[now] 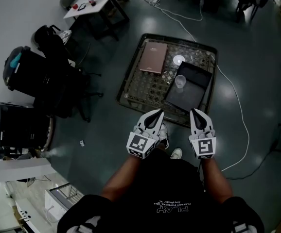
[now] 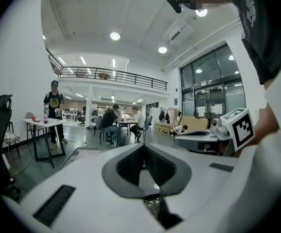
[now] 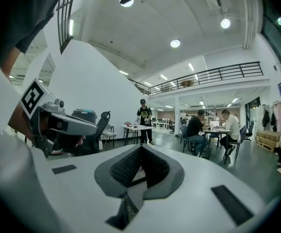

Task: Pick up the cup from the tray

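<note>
The task has not really started. Both grippers are close to the person's body, up in the air and back from the near edge of the table [image 1: 131,89].

The left gripper [image 1: 156,114] is closed and has nothing in it. In the left gripper view its jaws are pressed together, with only the room behind them. The right gripper [image 1: 197,114] is the same: closed tight and empty.

Past the grippers, on the right side of the table, lies a dark tray [image 1: 191,98]. It reaches toward the near right corner. The clear cup [image 1: 180,81] stands upright on the far part of the tray. Nothing touches it.

Farther on, by the far edge, are a small white round thing [image 1: 179,60] and a brown book [image 1: 153,57].

I think everything is left to do: reach out, open a gripper, close it on the cup and lift it.
</note>
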Available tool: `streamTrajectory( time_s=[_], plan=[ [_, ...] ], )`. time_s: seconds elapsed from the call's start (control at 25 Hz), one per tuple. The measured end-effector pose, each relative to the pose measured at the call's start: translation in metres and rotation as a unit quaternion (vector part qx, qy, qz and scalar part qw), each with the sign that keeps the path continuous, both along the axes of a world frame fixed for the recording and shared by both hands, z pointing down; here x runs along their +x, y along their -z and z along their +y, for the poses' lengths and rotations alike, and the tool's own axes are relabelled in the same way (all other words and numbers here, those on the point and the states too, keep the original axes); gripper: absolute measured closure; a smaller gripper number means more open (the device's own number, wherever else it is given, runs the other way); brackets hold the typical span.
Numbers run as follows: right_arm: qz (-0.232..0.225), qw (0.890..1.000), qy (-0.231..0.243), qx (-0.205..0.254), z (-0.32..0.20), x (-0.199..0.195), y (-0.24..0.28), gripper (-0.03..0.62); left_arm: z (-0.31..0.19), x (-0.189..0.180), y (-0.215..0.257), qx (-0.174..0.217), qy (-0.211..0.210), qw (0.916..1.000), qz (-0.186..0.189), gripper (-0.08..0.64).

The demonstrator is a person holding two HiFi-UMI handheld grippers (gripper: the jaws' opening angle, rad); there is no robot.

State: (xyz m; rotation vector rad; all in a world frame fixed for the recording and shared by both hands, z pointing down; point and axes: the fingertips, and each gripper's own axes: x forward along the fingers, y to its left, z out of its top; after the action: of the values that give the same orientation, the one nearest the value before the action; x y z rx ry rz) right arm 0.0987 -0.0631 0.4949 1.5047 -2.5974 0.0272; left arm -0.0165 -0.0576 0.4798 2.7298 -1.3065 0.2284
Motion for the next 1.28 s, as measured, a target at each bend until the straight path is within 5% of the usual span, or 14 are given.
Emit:
streamTrajectory(
  time_s=[0.84,1.28],
  plan=[
    [0.012,0.999,0.006,-0.039,-0.104,-0.048,-0.015,0.583,-0.102,-0.023,-0.029,-0.025,-0.022,0.9993,0.02,0.549],
    [0.026,0.996,-0.035,-0.073,-0.136,-0.063,-0.028,0.583,-0.145,-0.055,-0.042,-0.049,-0.048,0.9973,0.026,0.549]
  ],
)
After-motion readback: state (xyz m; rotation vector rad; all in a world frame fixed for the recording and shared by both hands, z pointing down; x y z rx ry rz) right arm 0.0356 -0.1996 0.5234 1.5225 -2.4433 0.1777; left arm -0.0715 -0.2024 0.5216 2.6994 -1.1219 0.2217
